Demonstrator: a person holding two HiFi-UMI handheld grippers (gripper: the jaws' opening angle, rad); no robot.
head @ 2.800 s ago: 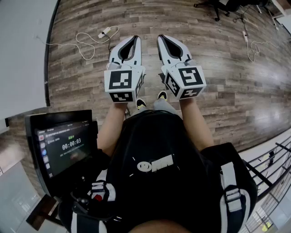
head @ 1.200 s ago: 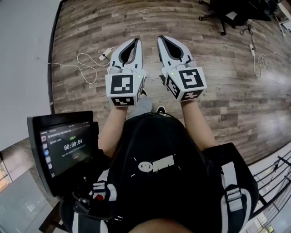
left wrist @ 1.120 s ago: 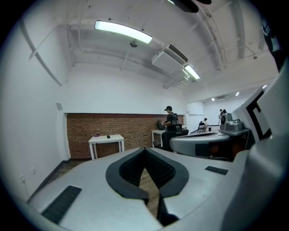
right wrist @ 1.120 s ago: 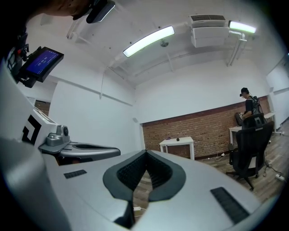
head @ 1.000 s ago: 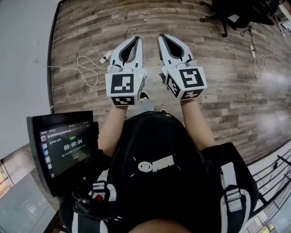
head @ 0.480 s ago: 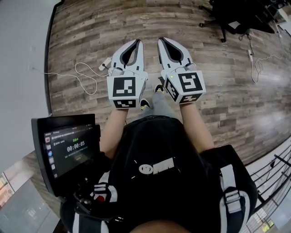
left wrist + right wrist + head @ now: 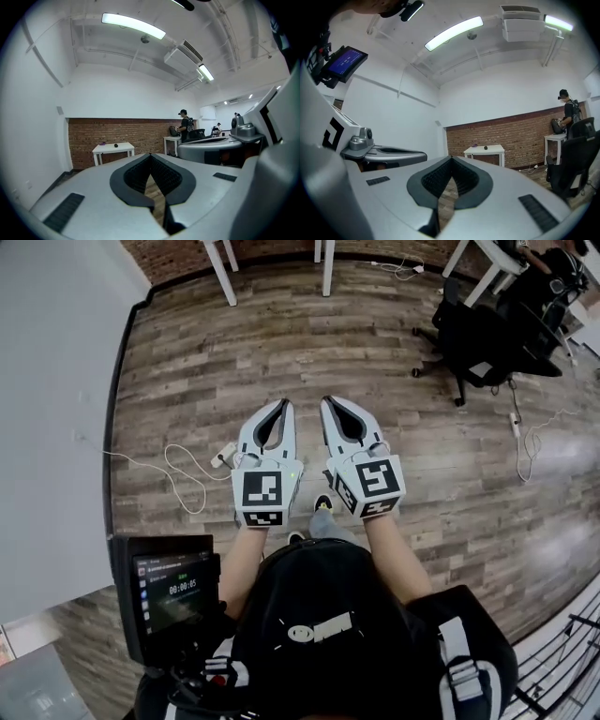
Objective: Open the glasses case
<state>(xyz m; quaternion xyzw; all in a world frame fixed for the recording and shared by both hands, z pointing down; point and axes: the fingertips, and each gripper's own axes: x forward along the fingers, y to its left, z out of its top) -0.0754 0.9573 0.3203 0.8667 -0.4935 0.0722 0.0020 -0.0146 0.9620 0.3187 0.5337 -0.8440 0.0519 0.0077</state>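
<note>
Tablet screen [image 7: 173, 589], lower left of head view: white timer digits, 00:00:05 as best made out; smaller lines around them too small to read.

Marker cube [image 7: 263, 498] of left gripper [image 7: 282, 405] and marker cube [image 7: 371, 487] of right gripper [image 7: 327, 403]: black-and-white square code patterns, no letters.

White emblem [image 7: 323, 627] on black chest pack: shapes only, illegible.

The wood-plank floor [image 7: 375, 362] is carrying everything here. A white cable [image 7: 190, 465] is lying in loose loops along its left side, ending in a small white plug block [image 7: 223, 457]. A black office chair [image 7: 473, 338] is standing at the upper right, with a second cable [image 7: 531, 435] trailing near it. A white desk [image 7: 113, 148] is standing against the brick wall, bearing a small dark object [image 7: 116, 145].
</note>
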